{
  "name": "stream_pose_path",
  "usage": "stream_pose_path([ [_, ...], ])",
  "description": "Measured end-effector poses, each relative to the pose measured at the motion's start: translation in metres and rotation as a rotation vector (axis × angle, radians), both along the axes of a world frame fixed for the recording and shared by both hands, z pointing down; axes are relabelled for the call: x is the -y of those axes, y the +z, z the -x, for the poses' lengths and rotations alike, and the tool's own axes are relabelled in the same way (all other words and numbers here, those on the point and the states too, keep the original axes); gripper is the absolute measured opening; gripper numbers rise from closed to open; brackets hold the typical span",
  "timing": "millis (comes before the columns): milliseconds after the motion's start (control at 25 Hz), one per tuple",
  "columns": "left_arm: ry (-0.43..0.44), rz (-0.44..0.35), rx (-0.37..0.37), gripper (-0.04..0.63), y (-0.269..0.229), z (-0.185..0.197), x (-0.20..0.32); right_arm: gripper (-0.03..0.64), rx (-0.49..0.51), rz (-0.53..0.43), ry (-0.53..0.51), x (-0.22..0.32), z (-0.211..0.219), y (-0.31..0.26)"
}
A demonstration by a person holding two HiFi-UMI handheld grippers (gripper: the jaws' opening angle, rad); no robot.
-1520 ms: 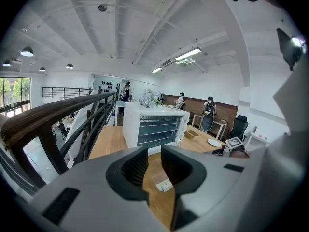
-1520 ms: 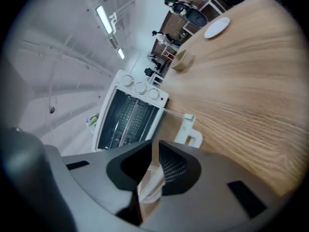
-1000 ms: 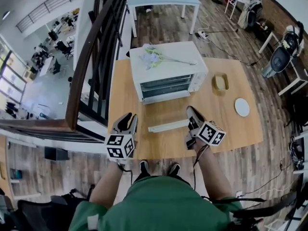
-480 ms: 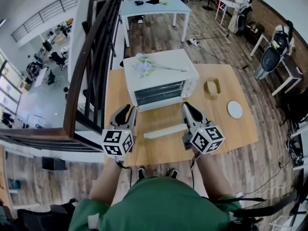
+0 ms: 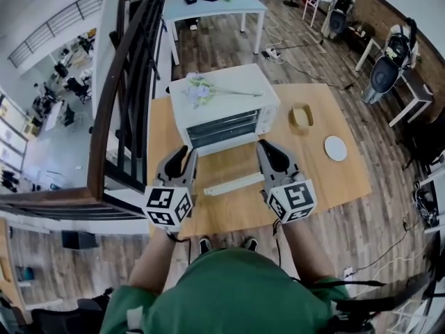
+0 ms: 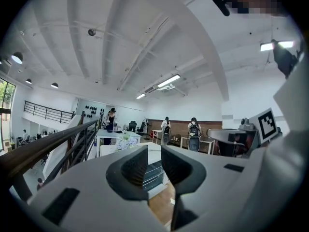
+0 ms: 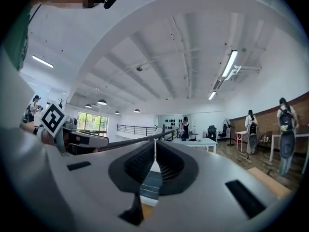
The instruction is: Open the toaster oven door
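A: Looking round the oven, what's nr it?
B: Flowers on top. Box just right of it, plate further right, rail to its left. White bar in front.
A: Jaws?
B: Left gripper, in front of oven: jaws apart, nothing btwn. Right gripper: closing, only a slit left, nothing in it. Neither touches oven.
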State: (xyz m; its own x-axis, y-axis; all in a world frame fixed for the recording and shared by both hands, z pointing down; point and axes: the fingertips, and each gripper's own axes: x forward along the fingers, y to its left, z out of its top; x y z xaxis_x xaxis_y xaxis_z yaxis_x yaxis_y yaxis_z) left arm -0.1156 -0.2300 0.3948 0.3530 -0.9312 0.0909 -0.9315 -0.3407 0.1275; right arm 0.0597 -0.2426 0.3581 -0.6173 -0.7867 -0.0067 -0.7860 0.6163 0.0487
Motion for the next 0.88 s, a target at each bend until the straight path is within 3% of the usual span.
stream_pose_path([
  [880, 0.008, 0.032, -0.004, 0.095, 0.015, 0.001, -0.006, 0.029, -0.029, 0.004, 0.021, -0.004, -0.001, 0.01],
])
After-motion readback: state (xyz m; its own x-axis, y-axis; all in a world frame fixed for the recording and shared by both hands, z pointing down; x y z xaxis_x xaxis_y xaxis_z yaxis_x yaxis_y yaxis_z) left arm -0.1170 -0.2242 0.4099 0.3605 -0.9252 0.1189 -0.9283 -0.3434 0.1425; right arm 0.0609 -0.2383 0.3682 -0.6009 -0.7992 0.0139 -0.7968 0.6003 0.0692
